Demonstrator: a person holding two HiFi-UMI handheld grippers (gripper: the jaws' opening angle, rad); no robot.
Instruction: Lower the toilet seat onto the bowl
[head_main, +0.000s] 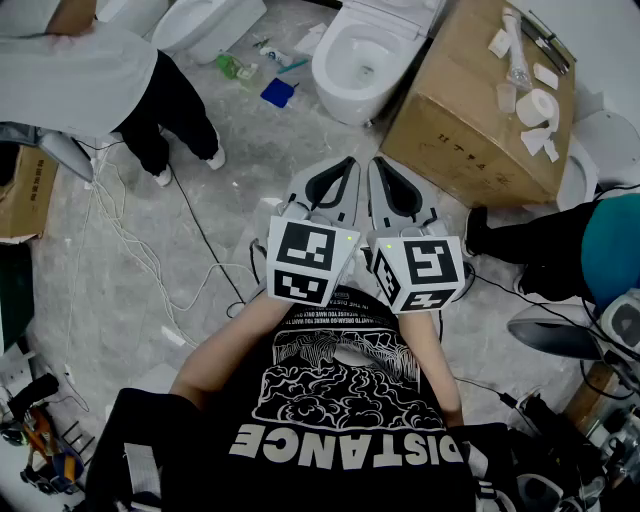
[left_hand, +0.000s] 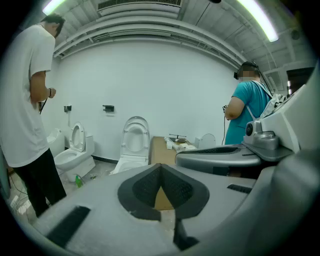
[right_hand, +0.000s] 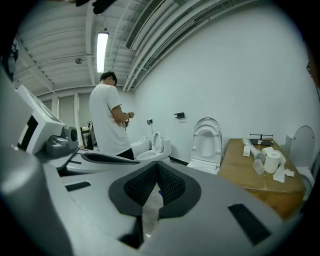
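- White: the toilet (head_main: 365, 55) and its toilet seat (left_hand: 136, 132).
- Pale grey with black pads: the left claw (head_main: 348, 165) and right claw (head_main: 380, 165). Their cubes carry black-and-white square markers.
- Brown: the cardboard box (head_main: 450, 120).
- Mottled grey: the floor (head_main: 230, 170).
- Black with white print: the T-shirt (head_main: 340, 410).
- Teal: a bystander's top (head_main: 612, 245).

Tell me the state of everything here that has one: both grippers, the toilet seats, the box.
Left gripper: shut, empty.
Right gripper: shut, empty.
Toilet seat: raised upright.
Far-left toilet's seat: raised.
Cardboard box: closed.
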